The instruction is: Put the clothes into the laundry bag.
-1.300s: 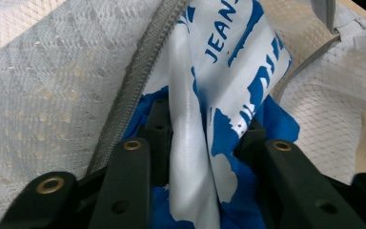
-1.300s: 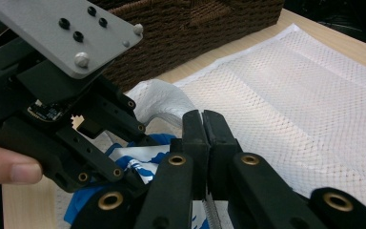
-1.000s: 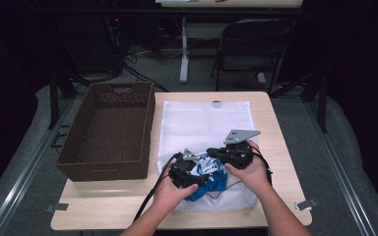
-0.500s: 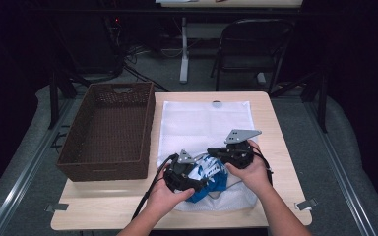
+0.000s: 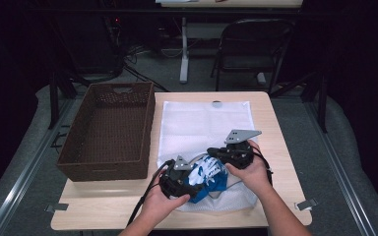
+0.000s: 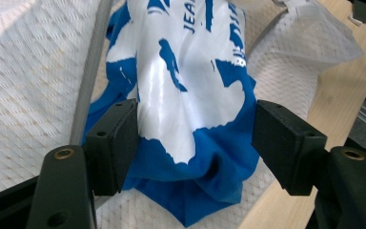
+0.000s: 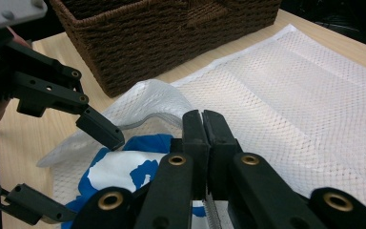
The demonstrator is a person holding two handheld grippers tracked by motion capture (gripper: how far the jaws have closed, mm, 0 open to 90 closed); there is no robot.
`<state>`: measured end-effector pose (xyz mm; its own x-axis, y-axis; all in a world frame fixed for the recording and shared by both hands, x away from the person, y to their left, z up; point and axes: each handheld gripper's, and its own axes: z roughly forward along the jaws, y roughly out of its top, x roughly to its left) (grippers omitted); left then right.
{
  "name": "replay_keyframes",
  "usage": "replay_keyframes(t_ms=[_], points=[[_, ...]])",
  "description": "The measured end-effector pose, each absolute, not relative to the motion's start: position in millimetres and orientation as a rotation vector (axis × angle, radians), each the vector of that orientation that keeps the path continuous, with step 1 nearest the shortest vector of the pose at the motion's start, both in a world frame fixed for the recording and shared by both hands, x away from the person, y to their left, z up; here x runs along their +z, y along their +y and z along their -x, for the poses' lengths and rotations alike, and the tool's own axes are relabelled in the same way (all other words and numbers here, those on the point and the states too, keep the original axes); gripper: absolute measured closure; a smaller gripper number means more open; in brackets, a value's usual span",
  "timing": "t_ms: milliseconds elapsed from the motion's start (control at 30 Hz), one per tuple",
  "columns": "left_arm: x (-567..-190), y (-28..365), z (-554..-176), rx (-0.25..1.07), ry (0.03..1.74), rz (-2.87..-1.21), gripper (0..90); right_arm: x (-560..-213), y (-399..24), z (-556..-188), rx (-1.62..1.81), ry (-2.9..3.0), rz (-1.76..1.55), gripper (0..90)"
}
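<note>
Left gripper point(image 6: 193, 138): jaws wide astride the blue-and-white garment point(image 6: 190, 95), lately narrowing slightly, hand shifted leftward at frame bottom. Right gripper point(image 7: 204, 125): pinched on the mesh bag point(image 7: 286, 95) edge, unmoved; stuffing appears unfinished.

The high view is dim: light falls from overhead onto the table point(image 5: 275, 123) alone, while the room from 9 through 12 to 3 o'clock sinks into near black, soft and grainy. The white mesh bag point(image 5: 204, 125) reads brightest there. The left gripper view is bright, with a glossy sheen on the blue-and-white garment point(image 6: 190, 95) at centre and blurred mesh at 9 o'clock. The right gripper view is evenly lit; its near jaws at 6 o'clock look soft.
</note>
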<state>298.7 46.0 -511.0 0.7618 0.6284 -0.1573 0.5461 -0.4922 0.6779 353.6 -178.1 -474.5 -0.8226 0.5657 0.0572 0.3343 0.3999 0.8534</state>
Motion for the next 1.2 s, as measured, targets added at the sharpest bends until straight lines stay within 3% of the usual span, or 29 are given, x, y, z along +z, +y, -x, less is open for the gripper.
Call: replay_keyframes(t_ms=[800, 1200], points=[[-556, 31, -303, 0.15, 0.897, -2.256, 33.1, -474, -177, -353, 1.386, 2.421, -0.784, 88.8], [-566, 30, -301, 0.182, 0.882, -2.271, 54.6, -475, -175, -351, 1.385, 2.427, -0.782, 88.8]])
